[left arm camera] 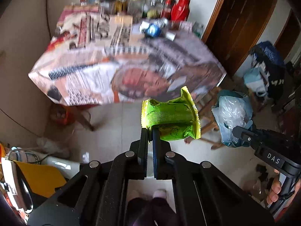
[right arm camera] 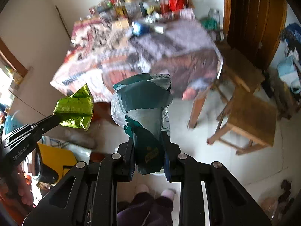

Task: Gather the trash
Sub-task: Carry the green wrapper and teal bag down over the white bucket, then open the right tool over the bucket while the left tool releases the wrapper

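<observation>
Both claws are gripping trash: the left claw [left arm camera: 150, 131] is pinching a crumpled green snack wrapper [left arm camera: 170, 118] by its lower edge, its two fingers closed almost together on the foil, and the right claw [right arm camera: 148, 141] is clamping a bunched teal and white plastic bag [right arm camera: 143, 109], which is filling the gap between its fingers and billowing up ahead of them. Each piece of trash is hanging in the air over the pale tiled floor [left arm camera: 116, 120], clear of any surface. Seen from the right claw, the wrapper is sitting just to the left of the bag, the two near each other but apart. Beyond both claws, a table [left arm camera: 105, 64] covered with printed newspaper is standing blurred, with a crushed blue can [left arm camera: 153, 30] lying on it and bottles and jars [left arm camera: 131, 1] crowding its far edge. Wooden stools [right arm camera: 250, 116] are standing to the right of the right claw, beside the table. Below the claws, the person's slippered feet [right arm camera: 156, 191] are showing on the floor, and a hand [left arm camera: 276, 190] is holding the right claw's handle.
</observation>
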Demonstrator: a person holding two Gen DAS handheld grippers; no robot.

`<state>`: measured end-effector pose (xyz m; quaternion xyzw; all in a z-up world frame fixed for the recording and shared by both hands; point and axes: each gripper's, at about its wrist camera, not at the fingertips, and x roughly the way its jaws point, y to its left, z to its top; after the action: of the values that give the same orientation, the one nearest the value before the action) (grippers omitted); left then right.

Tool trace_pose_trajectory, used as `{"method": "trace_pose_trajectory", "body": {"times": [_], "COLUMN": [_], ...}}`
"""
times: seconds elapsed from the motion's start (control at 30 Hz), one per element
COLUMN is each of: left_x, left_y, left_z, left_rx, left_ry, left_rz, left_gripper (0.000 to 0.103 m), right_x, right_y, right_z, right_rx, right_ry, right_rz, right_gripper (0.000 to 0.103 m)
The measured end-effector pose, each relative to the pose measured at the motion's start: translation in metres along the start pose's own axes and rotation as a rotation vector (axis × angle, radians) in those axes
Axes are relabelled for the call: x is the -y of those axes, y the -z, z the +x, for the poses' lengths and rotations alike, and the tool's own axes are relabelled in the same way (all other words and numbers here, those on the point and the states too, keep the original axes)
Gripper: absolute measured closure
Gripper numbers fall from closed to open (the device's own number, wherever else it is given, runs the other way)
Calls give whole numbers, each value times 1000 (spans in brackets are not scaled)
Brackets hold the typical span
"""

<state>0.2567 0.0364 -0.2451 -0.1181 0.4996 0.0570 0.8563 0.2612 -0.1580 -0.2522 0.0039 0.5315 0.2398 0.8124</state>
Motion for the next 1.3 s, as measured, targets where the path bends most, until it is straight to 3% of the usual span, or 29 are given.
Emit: {"method": "trace_pose_trajectory", "body": {"times": [0.33,0.6,0.77,0.97,1.07,1.13,1.2,1.3], "left_x": [-25,-43,-61,-76,-79,-79,-78,-76], "left_y": [47,115,153,185,194,198,200,205], "left_z": [166,298,357,413,430,438,444,454], "left_rx": [-206,-365,-426,-482,-499,-508,-520,-538], "left_ry": [3,-24,-55,-77,-85,-88,-87,-82], "left_rz": [44,45,30,18,27,32,36,39], "left_gripper": [100,100,100,100,100,100,100,100], "right_x": [23,56,74,74,76,76,78,79], "right_y": [51,103,125,145,158,165,172,174], "right_z": [135,265,341,400,422,431,435,435], "right_rx": [-201,-360,-439,-502,-558,-585,-603,-614], "right_ry": [7,34,25,15,-18,-23,-19,-33], "right_rz": [95,153,172,153,173,175,172,188], "right_gripper": [81,81,78,78,67,52,45,44]}}
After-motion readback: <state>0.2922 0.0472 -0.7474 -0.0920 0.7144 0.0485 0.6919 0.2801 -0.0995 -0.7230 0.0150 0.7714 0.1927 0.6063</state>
